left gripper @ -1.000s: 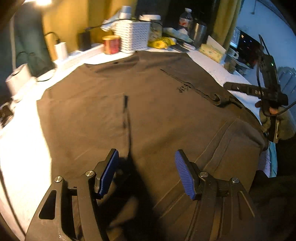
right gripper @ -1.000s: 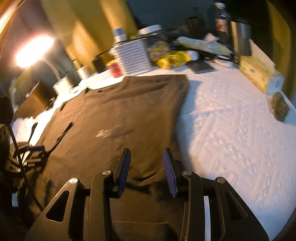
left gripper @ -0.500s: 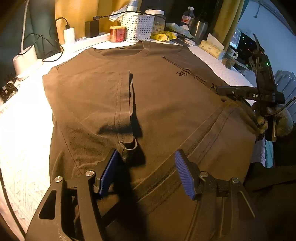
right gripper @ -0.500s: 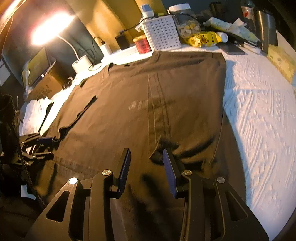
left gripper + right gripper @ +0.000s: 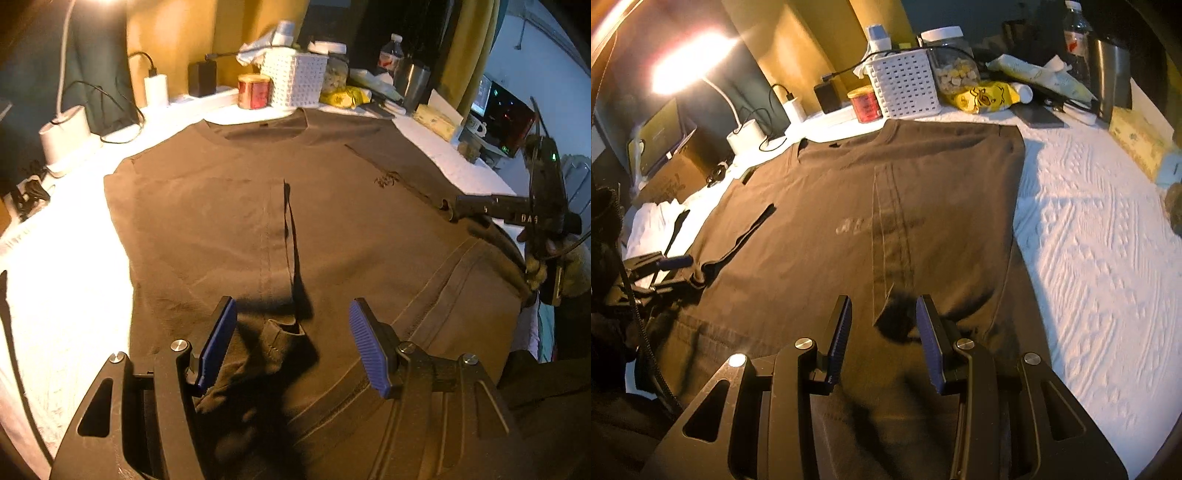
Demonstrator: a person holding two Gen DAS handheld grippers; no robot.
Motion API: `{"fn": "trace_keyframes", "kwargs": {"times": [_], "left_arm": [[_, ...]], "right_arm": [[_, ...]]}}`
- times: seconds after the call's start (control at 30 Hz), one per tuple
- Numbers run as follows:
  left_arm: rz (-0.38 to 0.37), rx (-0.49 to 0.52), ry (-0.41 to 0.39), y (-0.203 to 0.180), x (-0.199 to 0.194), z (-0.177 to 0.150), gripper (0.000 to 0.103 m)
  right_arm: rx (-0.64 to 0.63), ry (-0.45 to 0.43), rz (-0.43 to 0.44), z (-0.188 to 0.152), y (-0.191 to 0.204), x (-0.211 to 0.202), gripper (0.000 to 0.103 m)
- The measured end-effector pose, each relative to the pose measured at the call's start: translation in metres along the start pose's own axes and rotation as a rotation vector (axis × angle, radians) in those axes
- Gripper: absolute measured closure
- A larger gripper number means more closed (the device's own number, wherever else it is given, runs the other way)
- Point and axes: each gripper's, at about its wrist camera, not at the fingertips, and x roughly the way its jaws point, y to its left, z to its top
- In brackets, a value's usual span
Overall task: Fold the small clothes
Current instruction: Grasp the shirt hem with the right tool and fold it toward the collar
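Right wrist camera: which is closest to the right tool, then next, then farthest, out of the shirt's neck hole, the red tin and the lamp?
From the right tool:
1. Neck hole, straight ahead at the shirt's far end.
2. Red tin, just beyond the collar.
3. Lamp, far back on the left.

Clutter behind the shirt [image 5: 820, 236]; bare white bedspread [image 5: 1108, 266] to its right.
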Motion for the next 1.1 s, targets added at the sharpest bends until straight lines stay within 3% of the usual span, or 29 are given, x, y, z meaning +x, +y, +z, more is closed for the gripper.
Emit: {"fn": "trace_keyframes", "kwargs": {"times": [0.13,0.43,0.6,1.1], "left_arm": [[-0.021,0.019,0.049,-0.009,0.011,-0.005,0.040],[-0.015,0.027,0.040,-0.015,-0.001,-0.010,0.040],[-0.003,0.023,0.005,-0.018,-0.012,-0.012,0.040],[0.093,-0.017,-0.122,-0.022,-0.057,-0.032,0.040]], "right_arm": [[-0.004,0.003,0.009,0.005,-0.003,0.010,0.064],[-0.038,0.070,0.013,-0.001,0.004,0.016,0.064],[-0.075,0.085,-0.016,-0.012,0.010,0.008,0.064],[-0.057,-0.015,-0.159,-0.041,0.001,-0.054,0.064]]}}
